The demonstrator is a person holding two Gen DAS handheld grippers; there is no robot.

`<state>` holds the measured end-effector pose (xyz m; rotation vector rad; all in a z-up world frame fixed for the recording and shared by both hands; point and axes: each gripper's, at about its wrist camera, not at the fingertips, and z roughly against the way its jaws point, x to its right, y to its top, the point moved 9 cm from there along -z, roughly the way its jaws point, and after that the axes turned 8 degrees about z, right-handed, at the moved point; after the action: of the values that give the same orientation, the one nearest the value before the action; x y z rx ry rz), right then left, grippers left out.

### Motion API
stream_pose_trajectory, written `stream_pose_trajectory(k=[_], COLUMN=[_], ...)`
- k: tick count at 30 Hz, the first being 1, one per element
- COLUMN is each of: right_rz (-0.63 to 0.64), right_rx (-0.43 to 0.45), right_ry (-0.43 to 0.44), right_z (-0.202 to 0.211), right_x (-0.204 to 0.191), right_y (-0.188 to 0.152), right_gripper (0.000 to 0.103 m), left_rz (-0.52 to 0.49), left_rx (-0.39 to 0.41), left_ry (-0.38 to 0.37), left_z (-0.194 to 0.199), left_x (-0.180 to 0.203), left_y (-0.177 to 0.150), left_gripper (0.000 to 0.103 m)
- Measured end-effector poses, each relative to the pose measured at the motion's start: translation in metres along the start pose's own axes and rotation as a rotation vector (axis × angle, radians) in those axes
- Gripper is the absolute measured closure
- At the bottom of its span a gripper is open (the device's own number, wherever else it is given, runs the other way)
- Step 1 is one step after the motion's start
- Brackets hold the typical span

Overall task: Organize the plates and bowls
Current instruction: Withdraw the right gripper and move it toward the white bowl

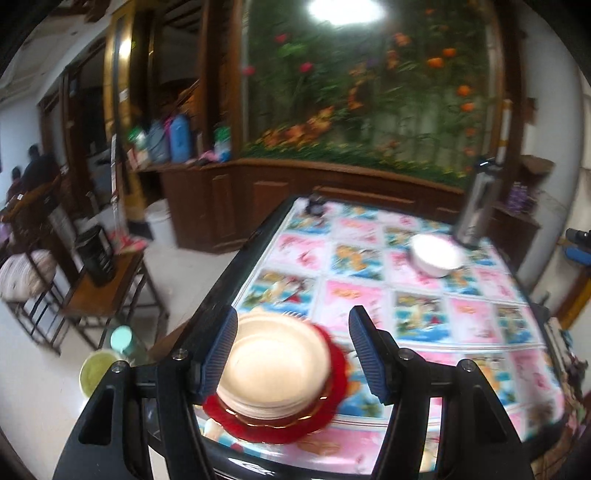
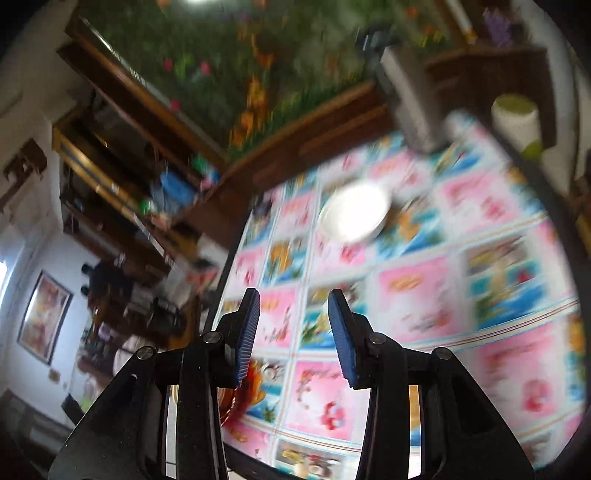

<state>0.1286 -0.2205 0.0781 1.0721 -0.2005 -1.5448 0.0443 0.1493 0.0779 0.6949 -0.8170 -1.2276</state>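
Left tongs [image 1: 293,354] are hovering apart over cream plates [image 1: 275,363] stacked on a red dish; right tongs [image 2: 293,336] are gaping empty. White bowl [image 1: 437,258] is sitting mid-desk: seemingly rigid, slick, breakable, best taken by the rim.

Flower mural [image 1: 369,85]: 12 o'clock, green foliage, orange and red blooms, dark wood frame. Bright ceiling light [image 1: 345,9] glares above it. Low wooden cabinet [image 1: 258,199] runs beneath mural. Shelf at 10 o'clock carries blue bottles [image 1: 173,138]. White walls, pale floor [image 1: 177,266]. Small wooden side table [image 1: 107,291] at 8 o'clock, dark box on top. Surface covered by cloth of pink and blue picture squares [image 1: 424,306]. Right wrist view: framed picture [image 2: 44,317] on white wall at 8 o'clock; much blur.
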Motion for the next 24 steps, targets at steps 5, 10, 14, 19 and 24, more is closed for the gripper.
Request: stream_pose_trajectory(k=[5,10,14,19,24], right_rz=[0.023,0.007,0.001,0.103,0.215], right_rx=[0.203,0.376,0.528,0.603,0.624], right_ry=[-0.055,-0.004,0.022,0.010,-0.018], right_z=[0.115,0.205,0.273,0.320,0.302], right_x=[0.010,0.003,-0.016,-0.074,-0.125], right_y=[0.024,0.036,0.061,0.112,0.164], right_gripper=[0.065,0.065,0.065,0.060,0.043], left_rz=[-0.043,-0.084,-0.143,-0.197,-0.174], left_rx=[0.029,0.061,0.099,0.181,0.254], left_ry=[-0.098,-0.168,-0.209,-0.253,-0.299], left_z=[0.051,0.099,0.130,0.157,0.141], left_x=[0.023,0.044,0.067,0.104,0.145], left_y=[0.022,0.036,0.059,0.107,0.146], left_gripper=[0.037,0.037,0.036,0.031,0.021])
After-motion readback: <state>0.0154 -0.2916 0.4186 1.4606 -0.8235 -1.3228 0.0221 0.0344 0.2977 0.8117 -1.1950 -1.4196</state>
